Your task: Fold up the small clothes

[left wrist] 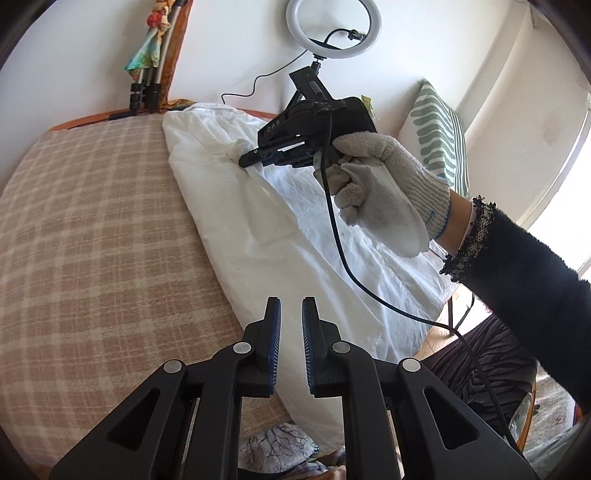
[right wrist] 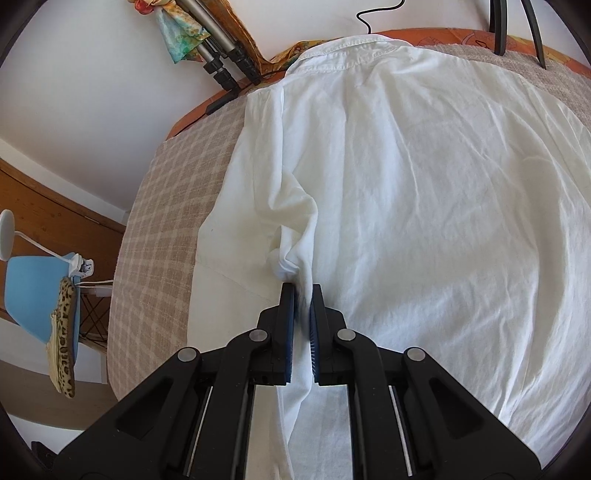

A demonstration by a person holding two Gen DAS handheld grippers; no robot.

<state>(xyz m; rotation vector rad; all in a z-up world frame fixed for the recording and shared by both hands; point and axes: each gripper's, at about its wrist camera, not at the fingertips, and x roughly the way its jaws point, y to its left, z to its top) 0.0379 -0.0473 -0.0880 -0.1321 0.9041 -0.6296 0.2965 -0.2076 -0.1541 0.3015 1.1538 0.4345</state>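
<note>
A white collared shirt (right wrist: pixel 424 184) lies spread on the checked tablecloth (right wrist: pixel 159 221), collar at the far end. Its left sleeve (right wrist: pixel 291 221) is folded in over the body. My right gripper (right wrist: pixel 303 286) is shut on a bunched fold of that sleeve, with cloth pinched between the pads. In the left wrist view the shirt (left wrist: pixel 258 229) runs diagonally, and the right gripper (left wrist: pixel 245 160) is held by a gloved hand (left wrist: pixel 384 184) with its tip down on the cloth. My left gripper (left wrist: pixel 291 301) hovers over the shirt's near edge, jaws a narrow gap apart with nothing between them.
A ring light (left wrist: pixel 332 29) on a stand rises at the table's far edge, its cable (left wrist: pixel 343 258) trailing across the shirt. Tripod legs (right wrist: pixel 221 66) lean at the back left corner. A striped cushion (left wrist: pixel 436 133) stands at the right. A blue chair (right wrist: pixel 33 291) sits left of the table.
</note>
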